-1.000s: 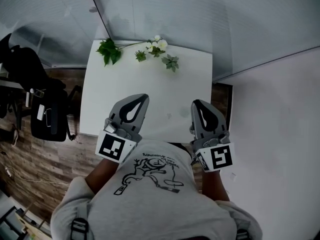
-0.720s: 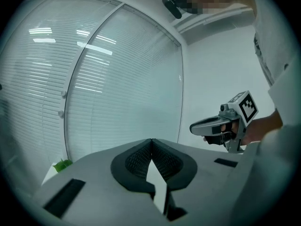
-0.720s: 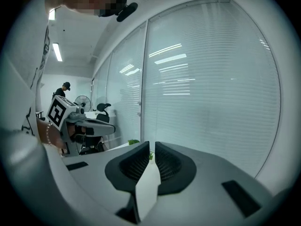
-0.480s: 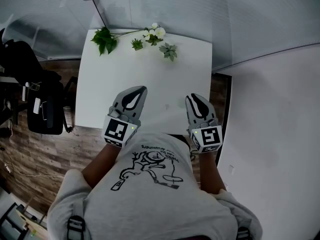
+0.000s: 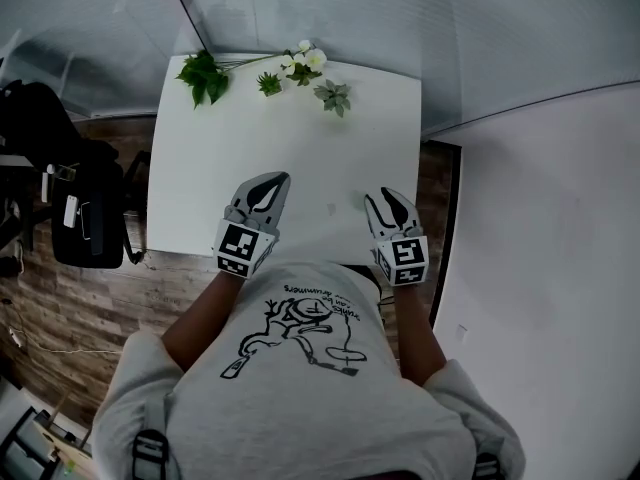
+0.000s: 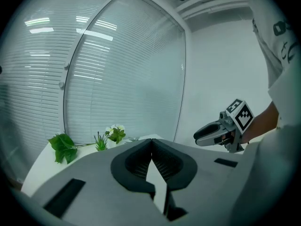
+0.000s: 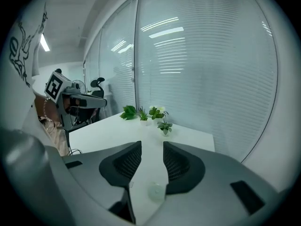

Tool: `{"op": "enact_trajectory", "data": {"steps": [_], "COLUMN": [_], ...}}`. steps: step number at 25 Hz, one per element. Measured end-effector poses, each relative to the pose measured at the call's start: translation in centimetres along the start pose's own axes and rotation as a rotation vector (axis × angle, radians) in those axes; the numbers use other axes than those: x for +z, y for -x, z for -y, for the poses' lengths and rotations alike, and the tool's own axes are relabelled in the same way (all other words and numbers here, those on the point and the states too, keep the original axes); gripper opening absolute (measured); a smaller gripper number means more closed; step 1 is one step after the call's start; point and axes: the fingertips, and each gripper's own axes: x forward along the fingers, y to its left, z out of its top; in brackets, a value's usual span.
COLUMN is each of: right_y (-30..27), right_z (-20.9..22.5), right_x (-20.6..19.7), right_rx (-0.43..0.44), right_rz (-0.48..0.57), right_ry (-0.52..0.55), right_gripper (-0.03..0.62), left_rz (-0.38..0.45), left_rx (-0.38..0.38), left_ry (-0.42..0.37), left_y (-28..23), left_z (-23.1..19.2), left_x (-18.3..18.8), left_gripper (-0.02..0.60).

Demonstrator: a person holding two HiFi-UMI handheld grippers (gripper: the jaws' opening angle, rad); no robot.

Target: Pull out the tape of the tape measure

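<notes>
No tape measure shows in any view. My left gripper (image 5: 271,181) hangs over the near part of the white table (image 5: 300,138), left of centre. Its jaws meet at the tips with nothing in them (image 6: 151,142). My right gripper (image 5: 390,197) is level with it, near the table's right side. Its jaws have just been opening and now stand apart, with only bare tabletop between them (image 7: 152,147). Each gripper shows in the other's view: the right gripper (image 6: 200,136) and the left gripper (image 7: 99,101). A small round pale mark (image 7: 155,191) lies on the table under the right jaws.
Green leaves (image 5: 205,76), a white flower sprig (image 5: 305,62) and a small succulent (image 5: 332,95) line the table's far edge. Glass walls with blinds stand behind. A black office chair (image 5: 80,208) is on the wood floor to the left. A white wall is on the right.
Both grippers have sunk toward the near part of the table. The right jaws, closed at first, have spread apart. The left jaws stay closed.
</notes>
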Motion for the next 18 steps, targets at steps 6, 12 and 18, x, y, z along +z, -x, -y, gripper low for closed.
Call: {"op": "enact_trajectory", "data": {"steps": [6,12,18], "right_y": [-1.4,-3.1,-4.7], "right_z": [0.1,0.3,0.5], "right_x": [-3.4,-7.1,-10.2], "right_rx": [0.007,0.001,0.007], "right_rz": [-0.048,-0.115,-0.183], "right_ry": [0.003,-0.005,-0.001], "right_gripper": [0.178,0.204,0.225], "left_rz": [-0.058,-0.12,-0.148], "left_rx": [-0.026,-0.064,-0.068], "left_ry": [0.008,0.016,0.039], "left_y": [-1.0,-1.5,-2.1], "left_z": [-0.1,-0.2,-0.7], "left_x": [-3.1,-6.3,-8.7], "left_gripper": [0.02,0.02,0.021]}}
